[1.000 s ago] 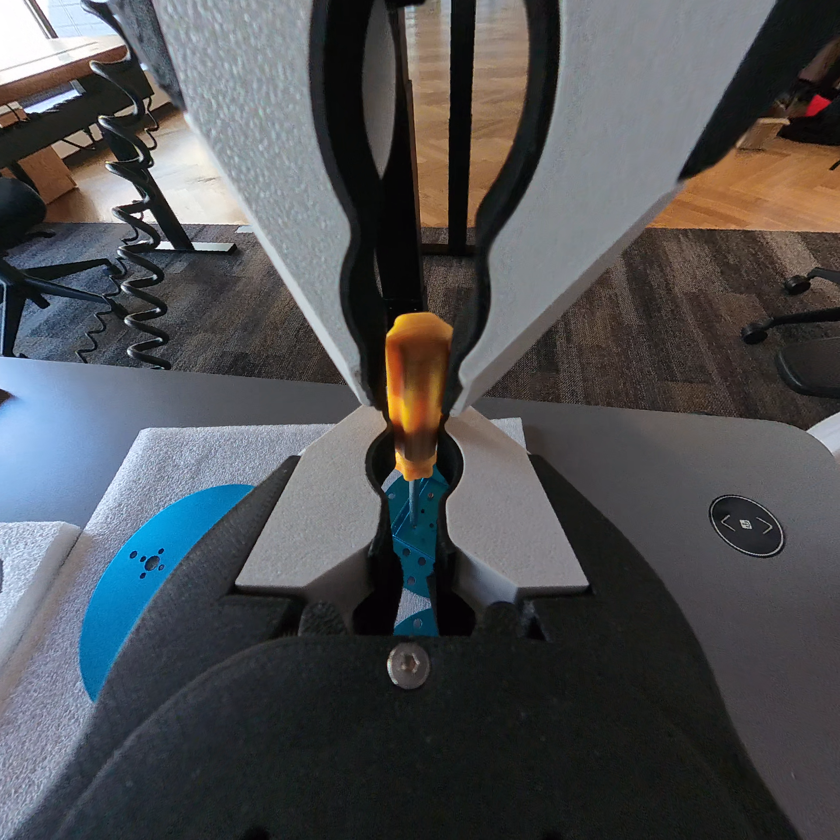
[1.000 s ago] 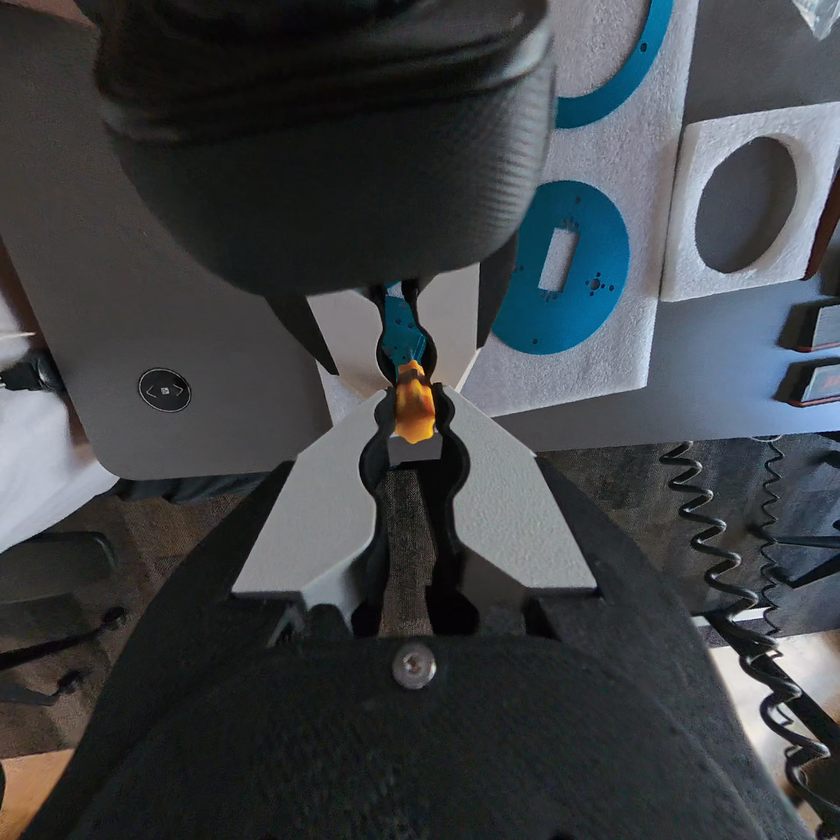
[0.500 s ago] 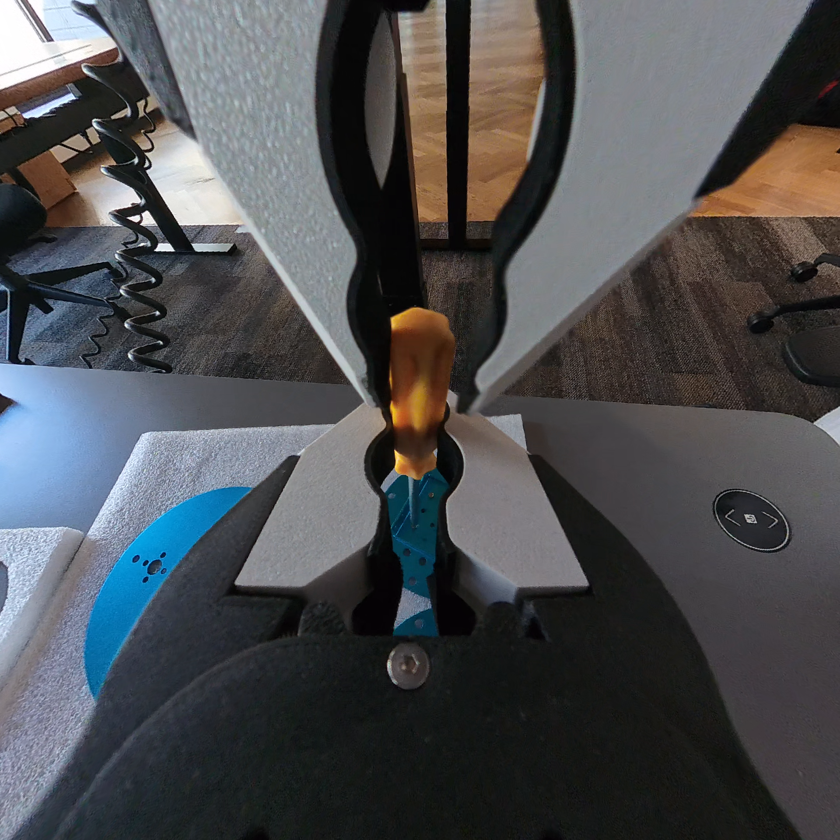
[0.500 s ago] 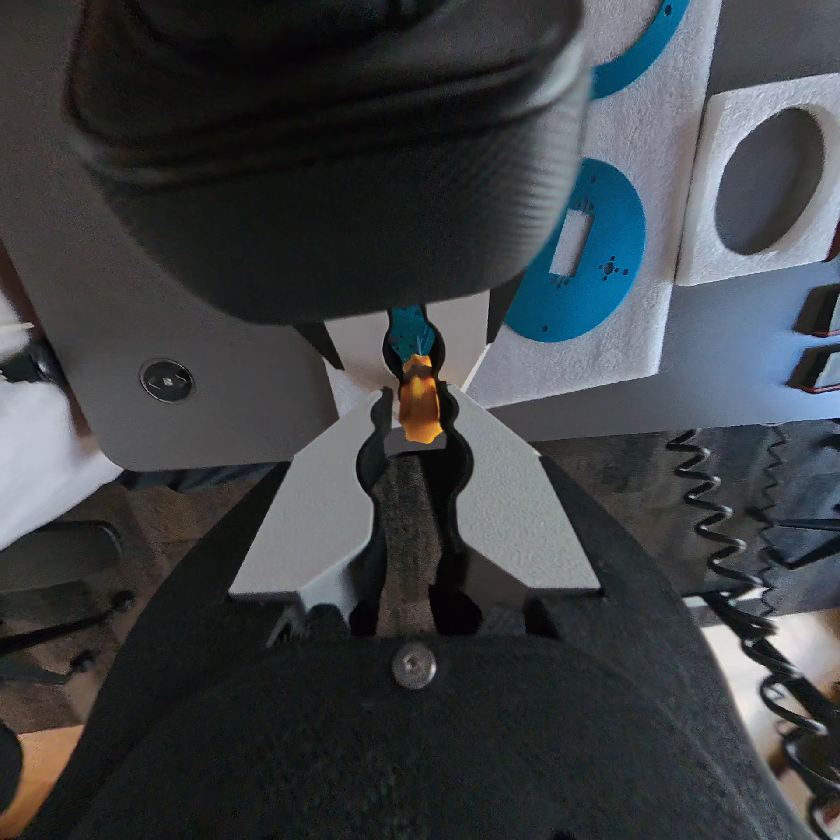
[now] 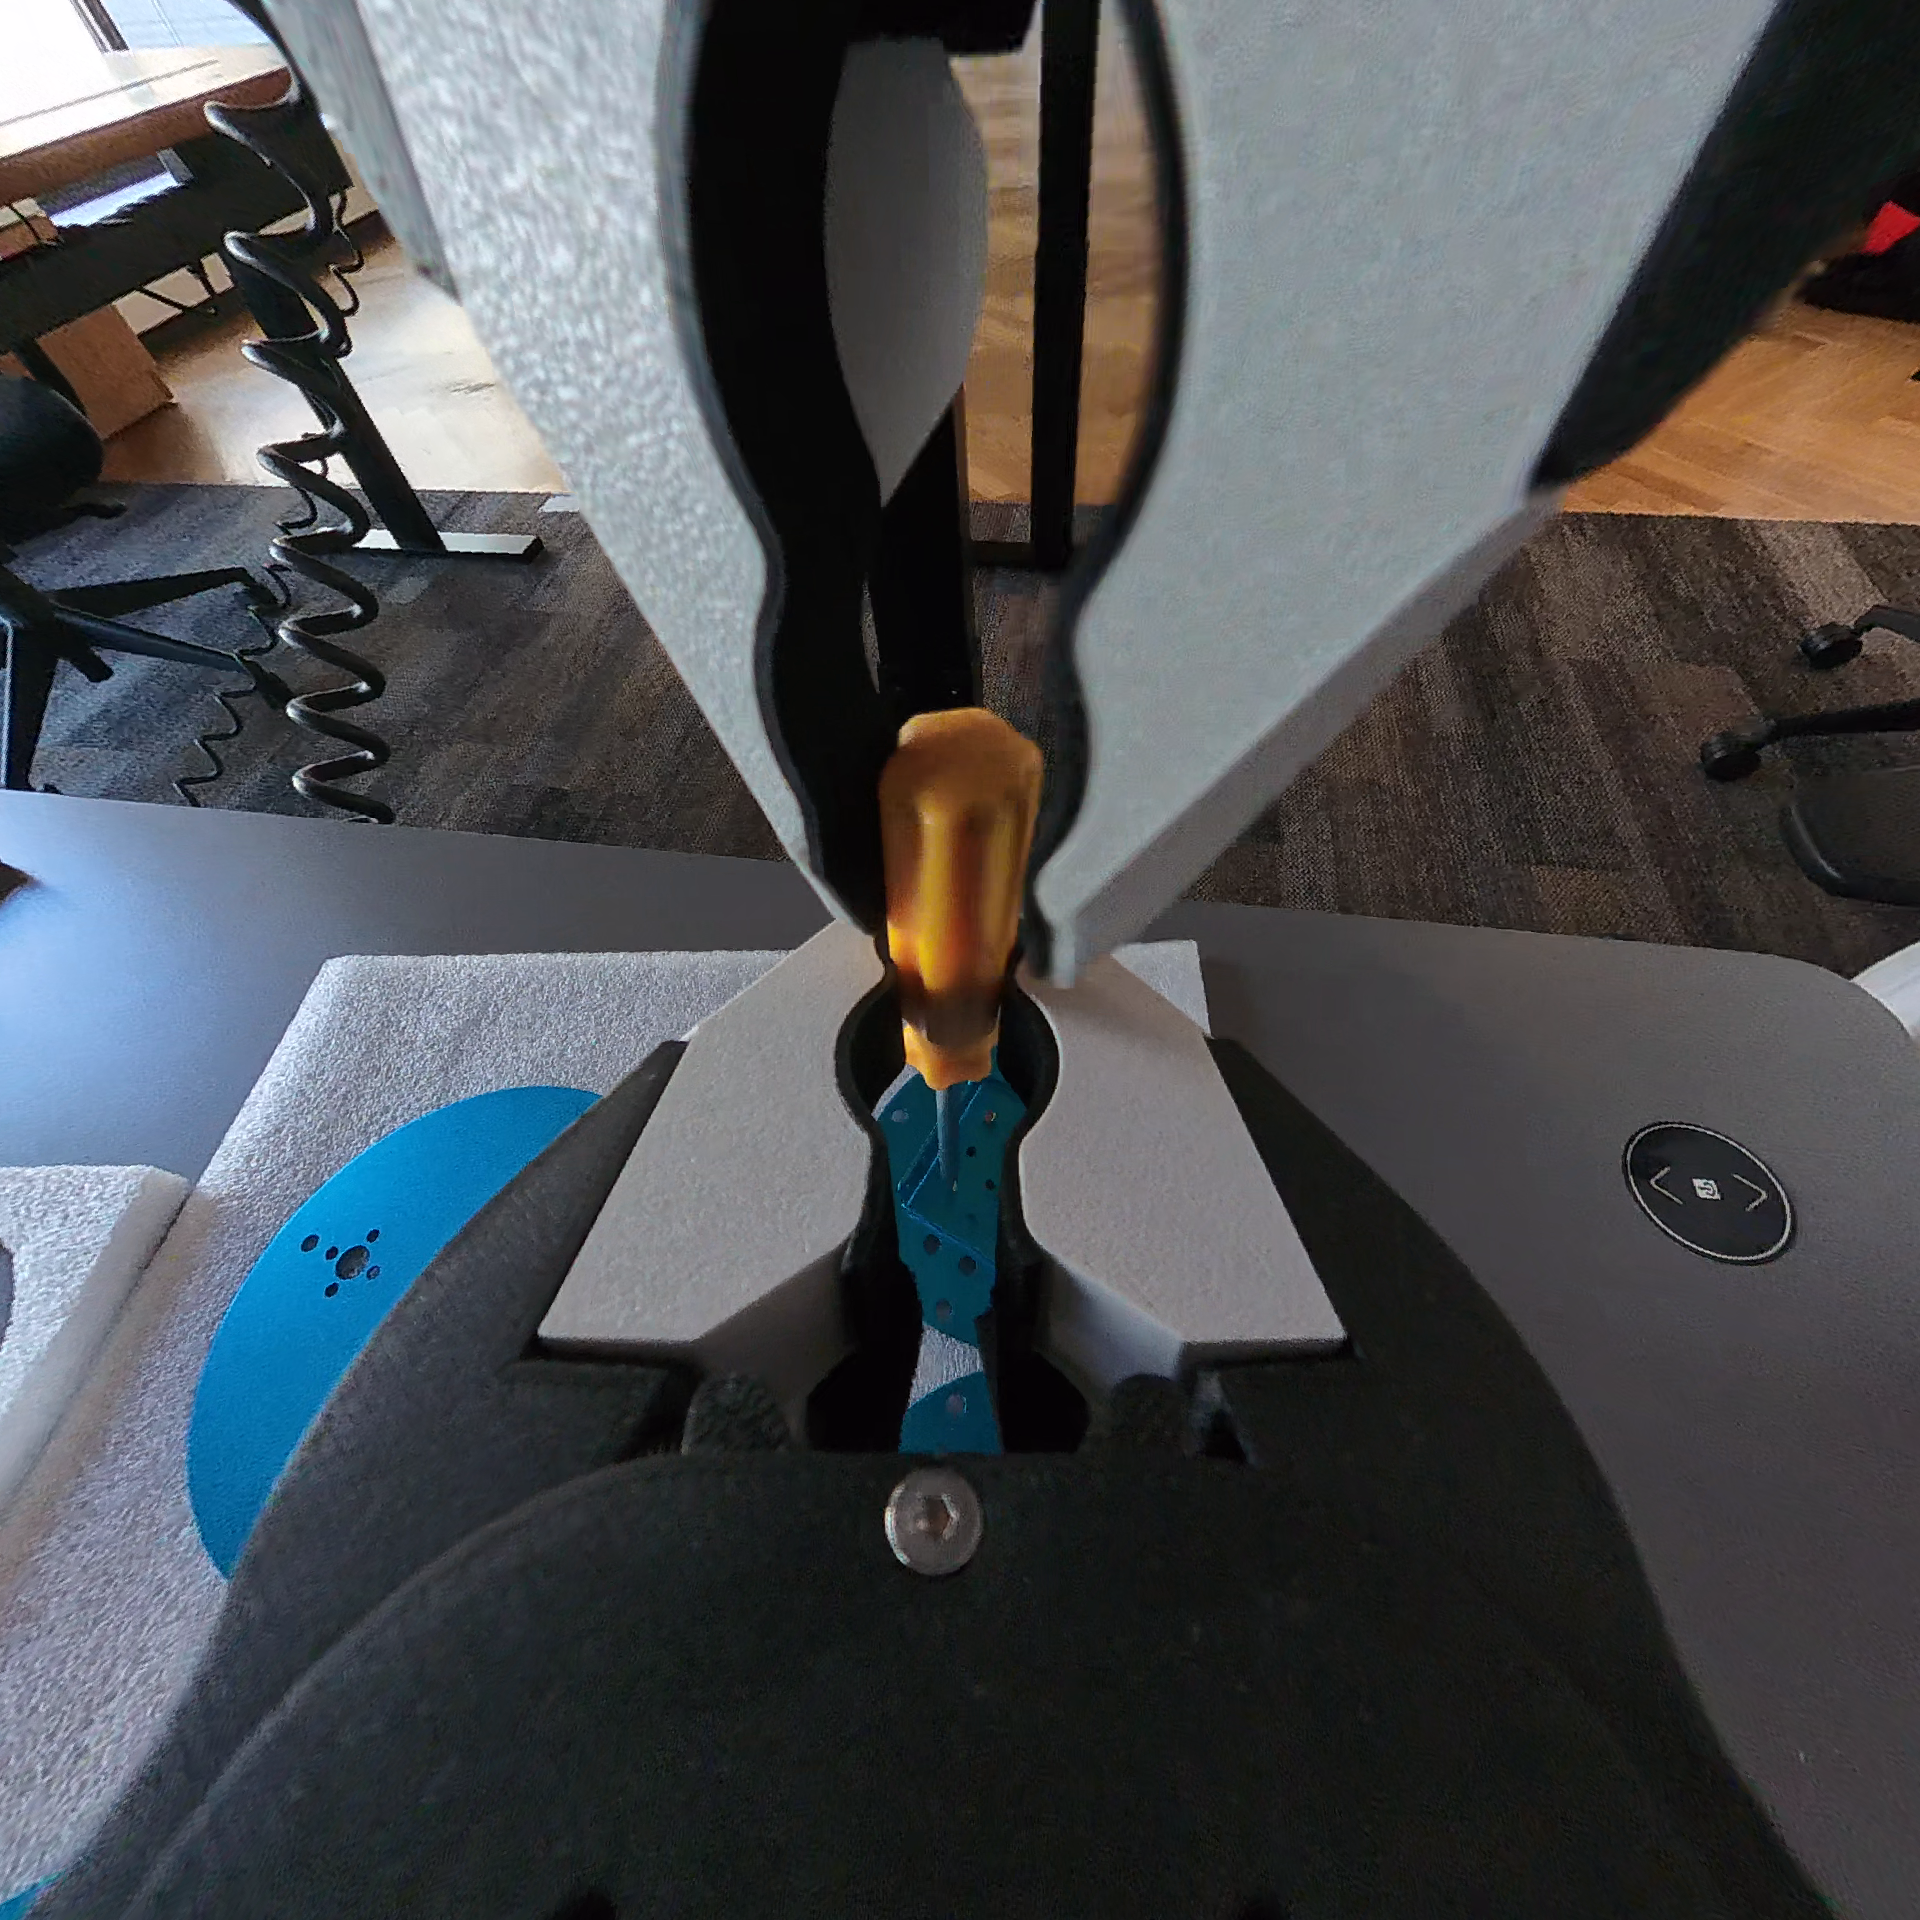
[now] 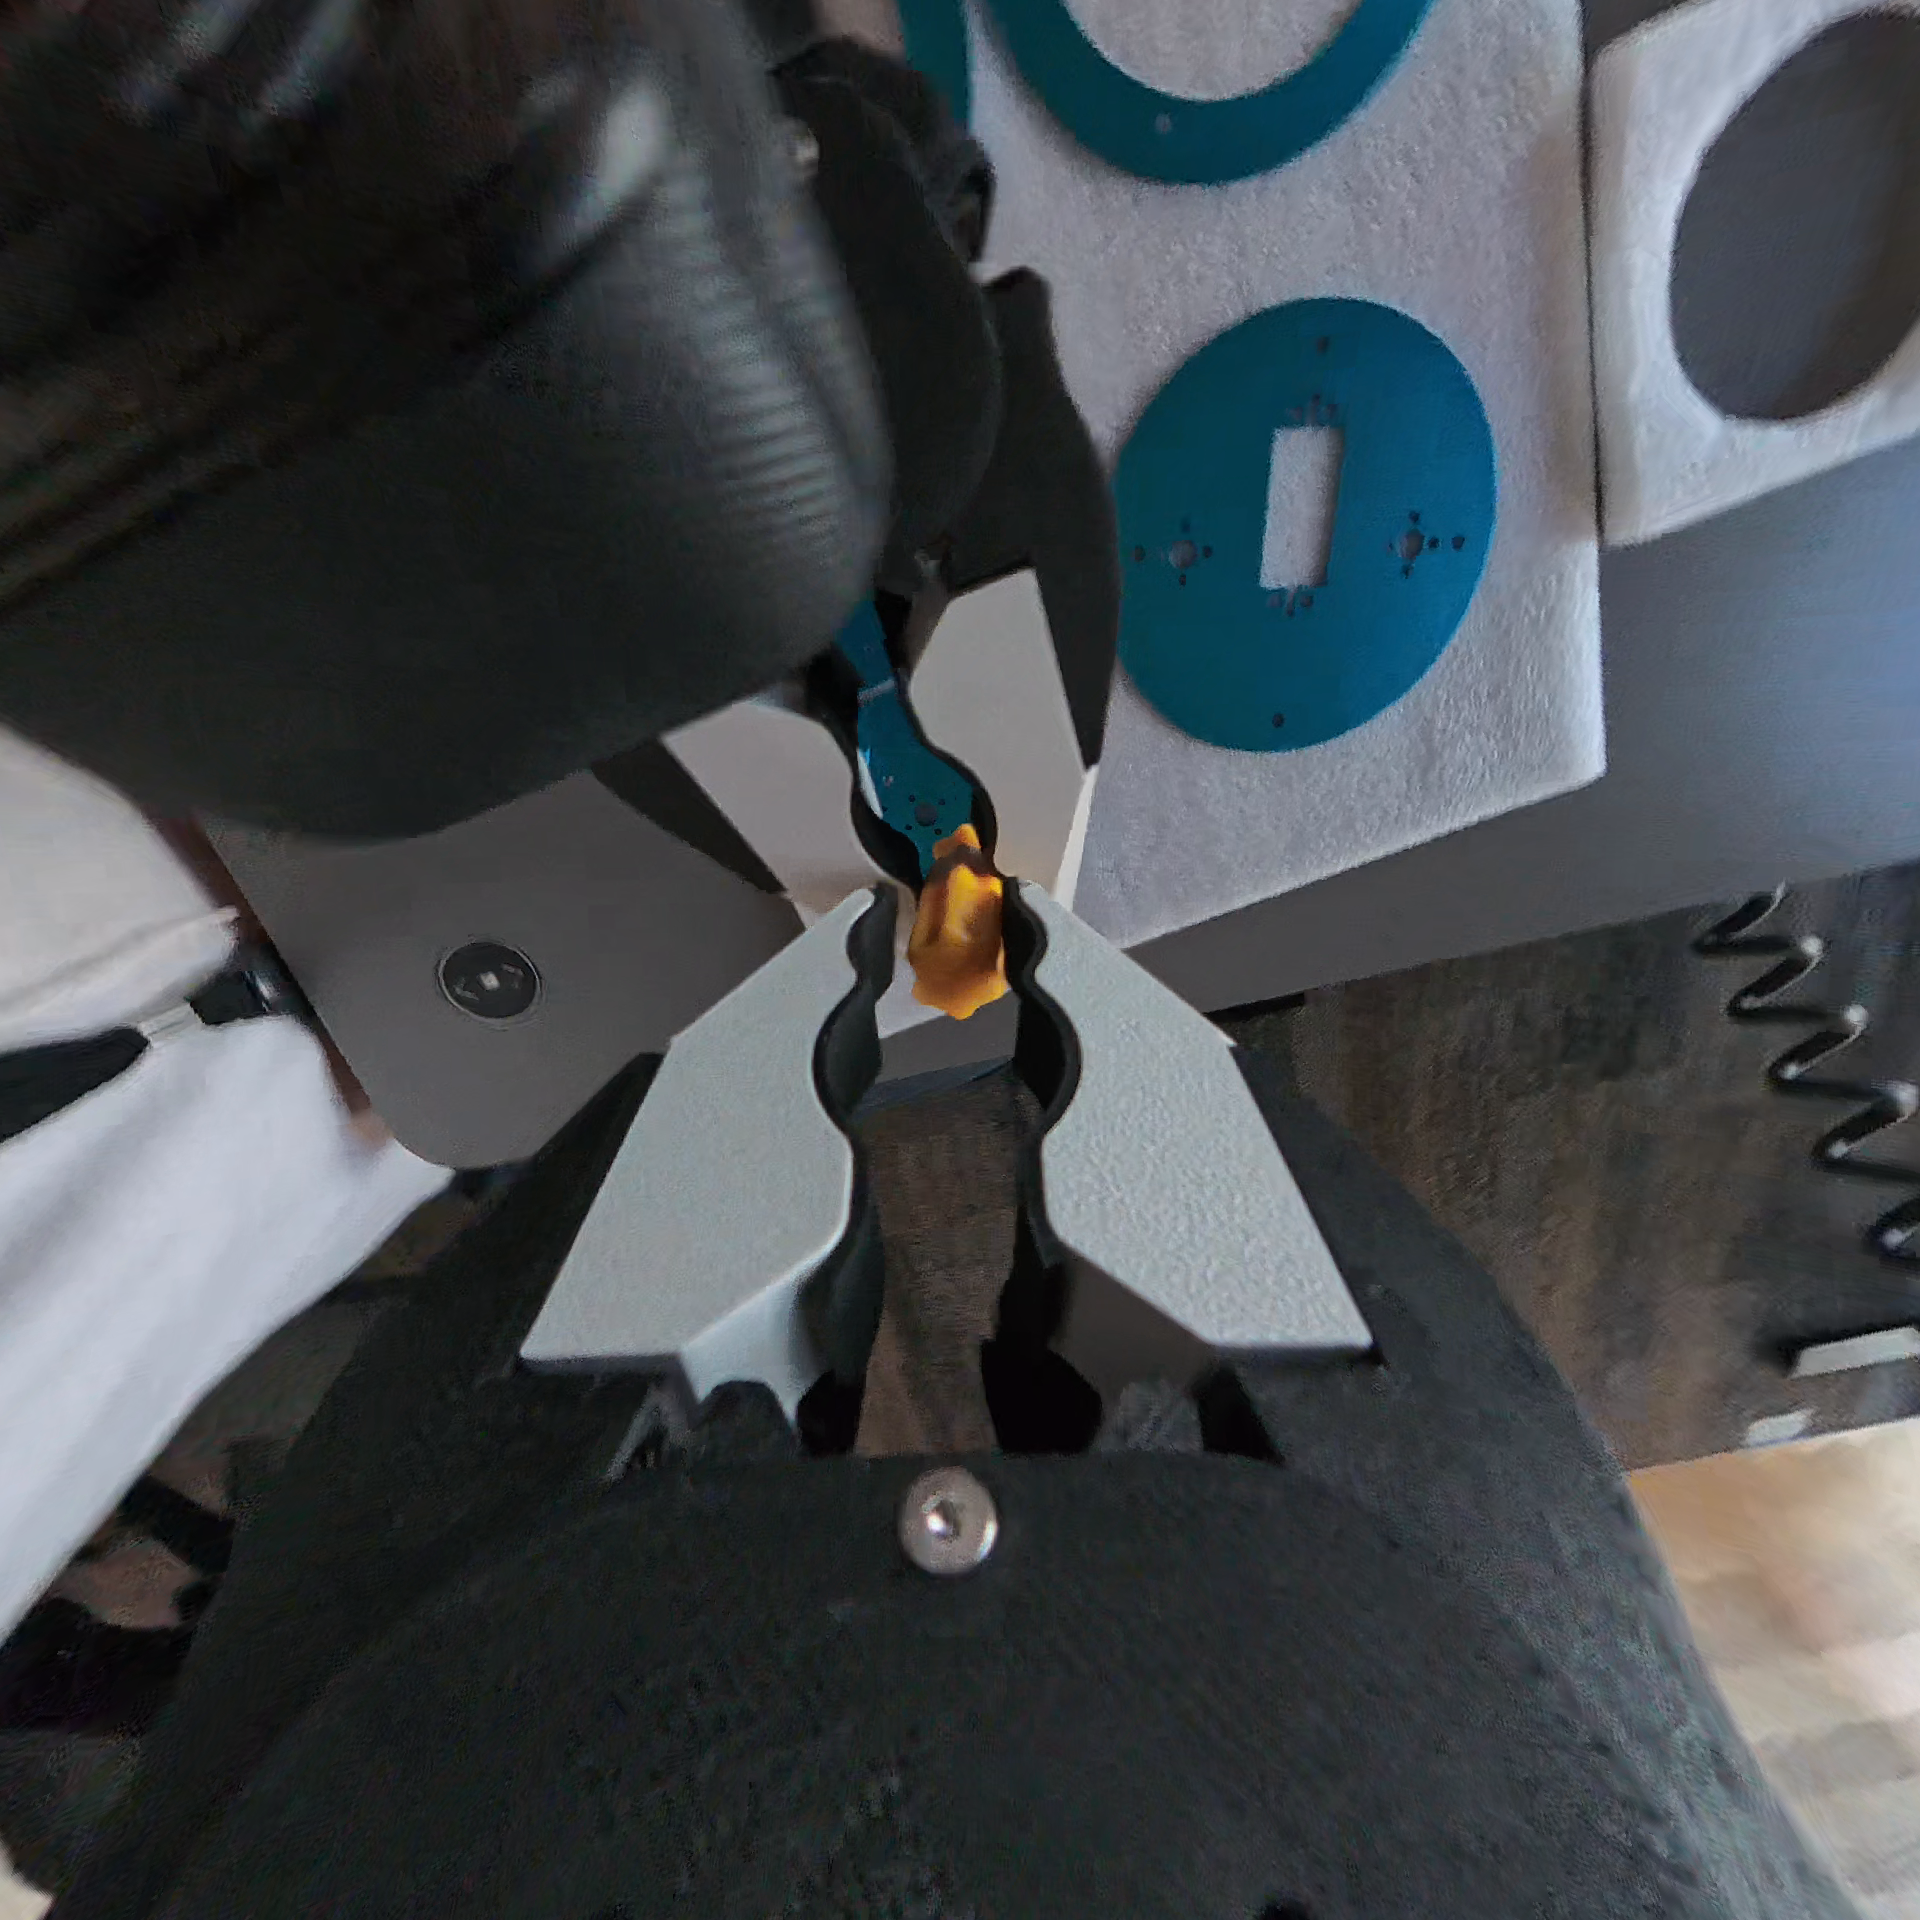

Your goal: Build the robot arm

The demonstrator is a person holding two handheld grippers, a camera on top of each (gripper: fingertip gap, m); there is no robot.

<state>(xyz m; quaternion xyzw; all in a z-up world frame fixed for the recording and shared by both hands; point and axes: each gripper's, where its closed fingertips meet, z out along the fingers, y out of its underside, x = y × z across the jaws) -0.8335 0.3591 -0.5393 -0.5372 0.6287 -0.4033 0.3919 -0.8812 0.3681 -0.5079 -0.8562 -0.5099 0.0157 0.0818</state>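
Two grippers meeting over a grey desk [image 5: 1455,1039]: screwdriver against perforated blue bracket.

Left gripper [image 5: 940,1049]: fingers closed on a thin blue bracket [image 5: 951,1195], a stiff, light, hole-drilled metal strip, best held by its flat faces; right gripper [image 6: 951,925], entering the left view from above: clamped on the amber handle of a small screwdriver [image 5: 958,883], hard, faceted, probably slippery, best held mid-handle; the slender shaft meets the bracket, apparently at a hole, though the tip is too small to confirm; alongside: white foam pad [image 6: 1351,810] bearing a blue disc [image 6: 1304,520] with rectangular slot and a blue ring [image 6: 1195,135]; round control button [image 5: 1704,1193] set in the desk.
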